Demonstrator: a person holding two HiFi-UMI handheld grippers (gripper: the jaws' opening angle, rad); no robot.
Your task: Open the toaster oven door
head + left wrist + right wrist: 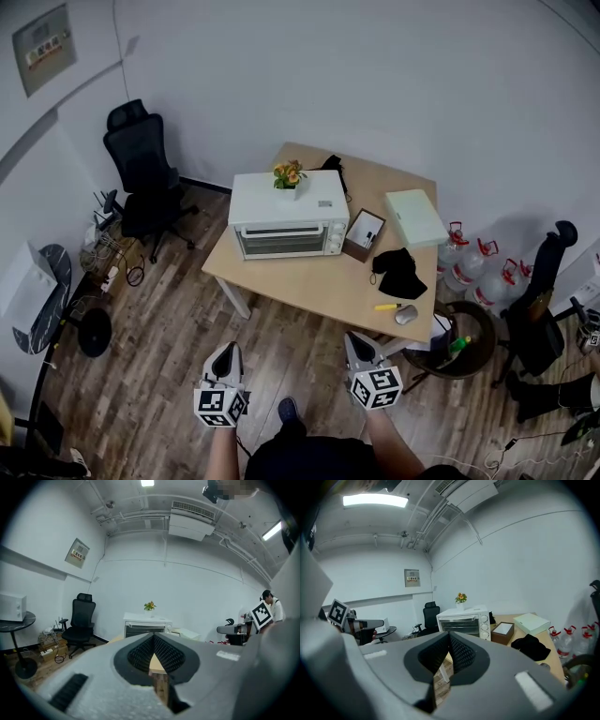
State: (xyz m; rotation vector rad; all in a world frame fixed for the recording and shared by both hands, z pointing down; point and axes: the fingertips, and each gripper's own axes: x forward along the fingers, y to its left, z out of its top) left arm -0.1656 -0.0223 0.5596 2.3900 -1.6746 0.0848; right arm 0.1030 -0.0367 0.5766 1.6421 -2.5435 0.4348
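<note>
Wooden table (pixel 309 281), one toaster oven (pixel 286 225)

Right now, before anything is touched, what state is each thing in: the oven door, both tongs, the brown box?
oven door: shut, untouched
left tongs: shut, nothing between them, well short of the oven
right tongs: shut, nothing between them, well short of the oven
brown box: open at the top, on the table right beside the oven
</note>
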